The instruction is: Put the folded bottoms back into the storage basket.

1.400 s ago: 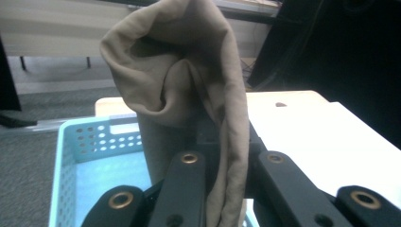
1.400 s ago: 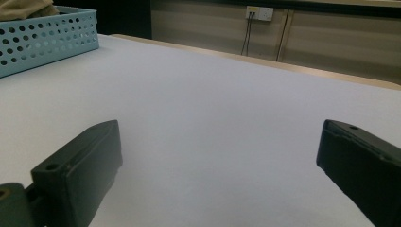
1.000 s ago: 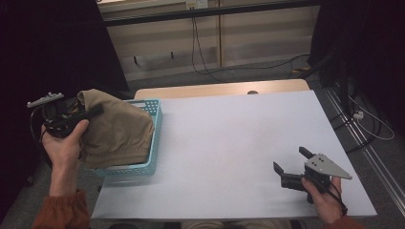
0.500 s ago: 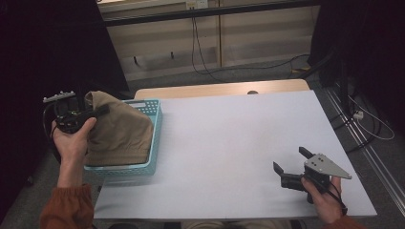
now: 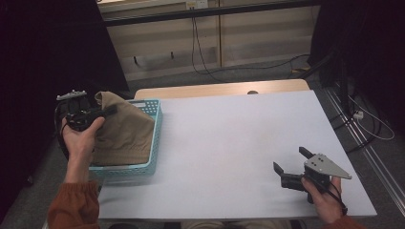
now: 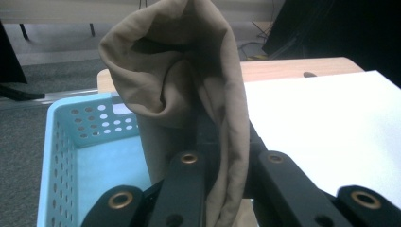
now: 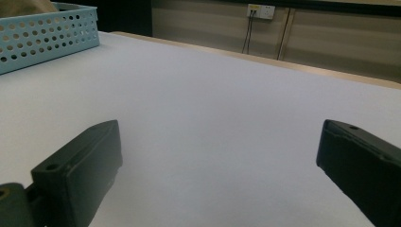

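Observation:
A tan cloth [image 5: 125, 133] lies bunched in a light blue perforated basket [image 5: 157, 125] at the table's left edge. One corner of it is lifted above the basket's rim. My left gripper [image 5: 104, 112] is shut on that raised fold, and in the left gripper view the cloth [image 6: 179, 71] stands up from between the closed black jaws of my left gripper [image 6: 222, 158], with the basket [image 6: 61, 142] below. My right gripper [image 5: 289, 160] rests near the table's front right corner, open. In the right gripper view, my right gripper [image 7: 217, 156] has only bare tabletop between its jaws.
The white tabletop [image 5: 229, 143] stretches between basket and right gripper. A wooden strip [image 5: 215, 89] runs along the far edge. Cables hang at the wall behind. The basket's corner [image 7: 42, 33] shows far off in the right gripper view.
My left gripper has shifted a little to the right and down with the cloth in its jaws, so the cloth is more bunched over the basket. The right gripper has stayed still.

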